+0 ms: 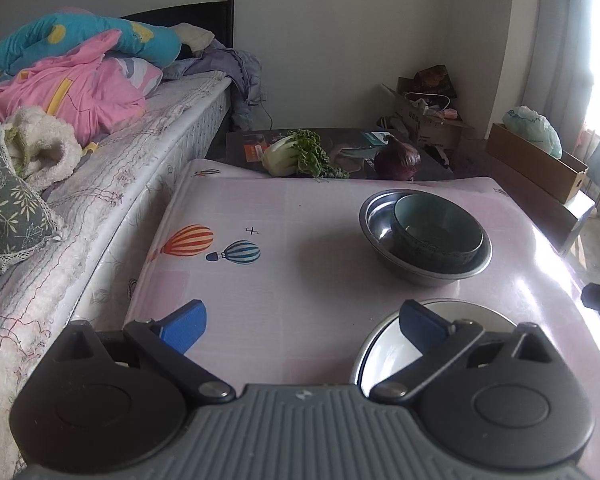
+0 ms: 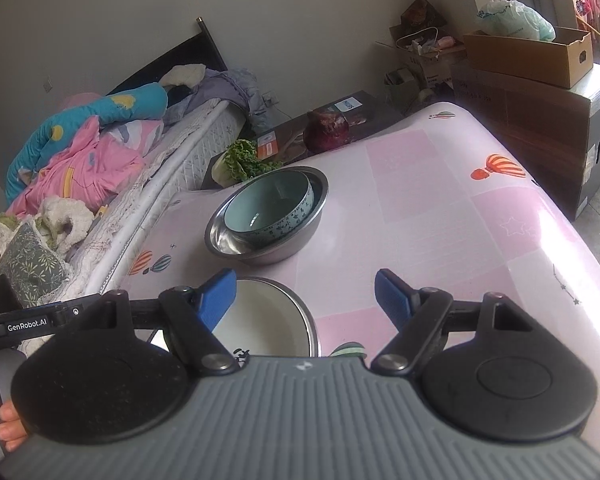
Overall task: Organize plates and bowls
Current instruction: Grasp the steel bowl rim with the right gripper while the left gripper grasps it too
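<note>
Teal ceramic bowl (image 2: 269, 209) sits nested inside a steel bowl (image 2: 220, 236), off-centre and pushed toward the steel bowl's right wall as the right wrist view shows it; the pair stands on the table (image 2: 440, 208) toward its far side, on the pink balloon-print cloth. A second dish, a white plate with a metal rim (image 2: 276, 320), lies nearer the cameras, apart from the nested pair. Left gripper (image 1: 302, 322) hangs above the table with jaws wide and nothing between them; its right finger overlaps the plate's rim in the picture, contact not clear. Right gripper (image 2: 305, 300) likewise spread wide and empty, its left finger over the plate, bare cloth between the fingers. Past the table's far edge, on a dark flat surface: a leafy cabbage (image 1: 296, 156) and a red cabbage (image 1: 398, 160), well apart from the bowls. Bed with piled bedding (image 1: 80, 76) runs along the table's left side. Cardboard boxes (image 2: 528, 56) stand at far right.
</note>
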{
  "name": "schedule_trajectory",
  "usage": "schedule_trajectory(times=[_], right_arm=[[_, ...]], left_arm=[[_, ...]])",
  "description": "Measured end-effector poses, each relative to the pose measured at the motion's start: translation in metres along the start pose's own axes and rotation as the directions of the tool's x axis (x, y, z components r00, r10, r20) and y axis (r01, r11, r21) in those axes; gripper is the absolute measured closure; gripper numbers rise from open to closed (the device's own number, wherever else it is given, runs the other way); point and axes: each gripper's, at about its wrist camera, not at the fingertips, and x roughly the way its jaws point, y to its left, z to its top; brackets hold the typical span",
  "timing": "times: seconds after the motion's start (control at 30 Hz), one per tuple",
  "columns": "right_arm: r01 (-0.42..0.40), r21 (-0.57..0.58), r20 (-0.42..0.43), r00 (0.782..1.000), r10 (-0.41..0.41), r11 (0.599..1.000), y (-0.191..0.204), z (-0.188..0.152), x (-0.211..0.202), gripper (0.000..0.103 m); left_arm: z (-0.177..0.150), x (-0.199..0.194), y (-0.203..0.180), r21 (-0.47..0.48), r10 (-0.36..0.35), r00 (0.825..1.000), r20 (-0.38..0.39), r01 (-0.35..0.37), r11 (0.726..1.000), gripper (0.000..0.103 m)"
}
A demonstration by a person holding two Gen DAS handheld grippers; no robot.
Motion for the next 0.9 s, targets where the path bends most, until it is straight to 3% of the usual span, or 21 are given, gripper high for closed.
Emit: schedule_trajectory(times=[0.17, 0.33, 0.57, 0.83, 0.9], right_arm=[[-0.01, 0.023, -0.015, 1.0, 0.01, 1.0, -0.017, 0.037, 0.043, 0.028], [-0.03, 0.06, -0.061, 0.998, 0.034, 0.998, -0.03, 0.062, 0.095, 0.044], [-0.023, 0.099, -0.131, 0.991, 0.036, 0.995, -0.044, 0.075, 0.158, 0.065], [-0.058, 0.111, -0.177, 0.981, 0.078, 0.992, -0.04, 0.073, 0.19, 0.07], [-0.054, 0.112, -0.185, 0.98, 0.074, 0.992, -0.039, 0.071, 0.196, 0.071]], left_arm=[[0.034, 0.041, 0.004, -0.051, -0.052, 0.999, -0.008, 0.052, 0.997, 0.0], [0.059, 0.09, 0.002, -0.109, -0.103, 0.994, -0.038, 0.098, 0.989, 0.002], [0.071, 0.141, -0.007, -0.151, -0.135, 0.985, -0.112, 0.117, 0.982, 0.029], [0.073, 0.164, -0.02, -0.12, -0.163, 0.974, -0.154, 0.146, 0.982, 0.051], [0.074, 0.169, -0.023, -0.108, -0.159, 0.973, -0.169, 0.142, 0.984, 0.063]])
